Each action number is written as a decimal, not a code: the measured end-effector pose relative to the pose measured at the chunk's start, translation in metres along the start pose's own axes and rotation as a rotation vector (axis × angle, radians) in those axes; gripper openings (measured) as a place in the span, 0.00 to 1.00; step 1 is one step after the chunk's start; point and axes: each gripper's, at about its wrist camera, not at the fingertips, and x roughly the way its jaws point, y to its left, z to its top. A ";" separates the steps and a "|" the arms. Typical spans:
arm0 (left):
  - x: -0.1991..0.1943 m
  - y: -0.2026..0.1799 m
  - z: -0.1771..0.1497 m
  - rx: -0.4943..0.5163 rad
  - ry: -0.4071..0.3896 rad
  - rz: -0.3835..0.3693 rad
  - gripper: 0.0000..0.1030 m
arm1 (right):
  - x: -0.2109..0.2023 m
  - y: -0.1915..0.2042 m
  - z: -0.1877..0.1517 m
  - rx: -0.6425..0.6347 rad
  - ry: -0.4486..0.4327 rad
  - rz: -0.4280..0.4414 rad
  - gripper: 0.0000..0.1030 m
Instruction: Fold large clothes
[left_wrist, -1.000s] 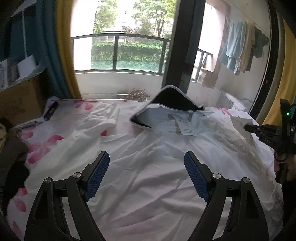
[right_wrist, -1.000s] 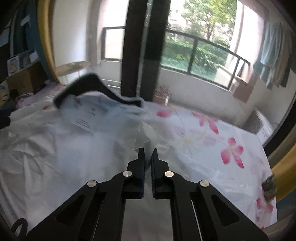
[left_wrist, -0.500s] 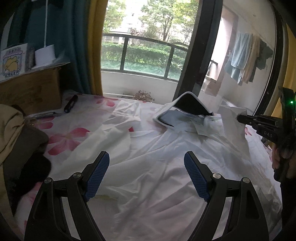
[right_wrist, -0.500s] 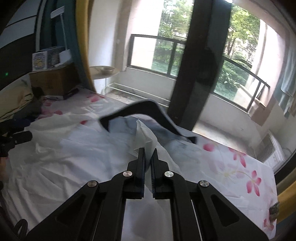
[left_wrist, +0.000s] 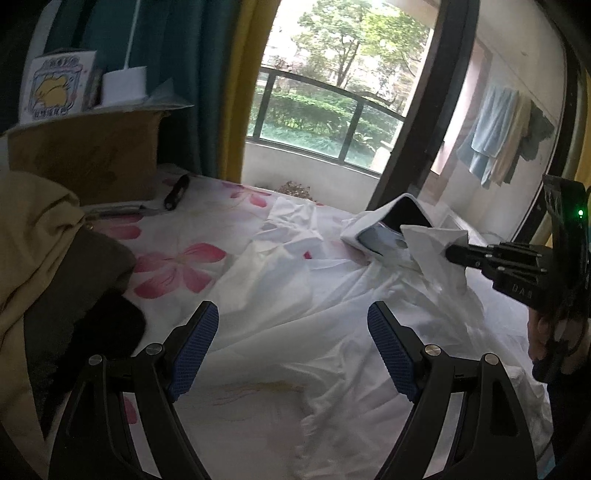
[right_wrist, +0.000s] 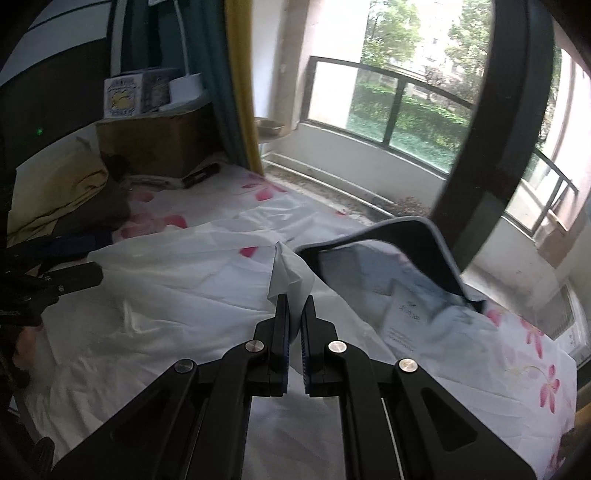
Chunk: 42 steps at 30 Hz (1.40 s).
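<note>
Our right gripper (right_wrist: 293, 306) is clamped on a pinch of the white shirt (left_wrist: 332, 314); our left gripper (left_wrist: 293, 354) hangs wide open above it, empty.

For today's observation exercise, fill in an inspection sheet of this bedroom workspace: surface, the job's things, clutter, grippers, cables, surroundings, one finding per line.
Surface: bed with a floral sheet, white with pink flowers.
Job's things: white garment spread crumpled over the sheet; its dark-lined collar stands up.
Clutter: cardboard box with small cartons on top; tan and dark clothes piled beside the sheet; a dark handheld object near the box.
Grippers: left gripper open and empty above the garment; right gripper shut on a raised fold of the garment.
Cables: nothing seen.
Surroundings: window with railing and greenery outside; teal and yellow curtains; laundry hanging outside.
</note>
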 end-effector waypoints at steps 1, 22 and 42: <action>0.000 0.003 0.000 -0.004 0.001 0.001 0.83 | 0.003 0.005 0.001 -0.003 0.006 0.007 0.05; 0.023 0.020 0.013 0.043 0.104 0.010 0.83 | 0.077 0.051 -0.013 0.162 0.160 0.180 0.36; 0.116 -0.008 0.083 0.150 0.217 -0.005 0.53 | 0.013 -0.055 -0.030 0.299 0.085 -0.102 0.63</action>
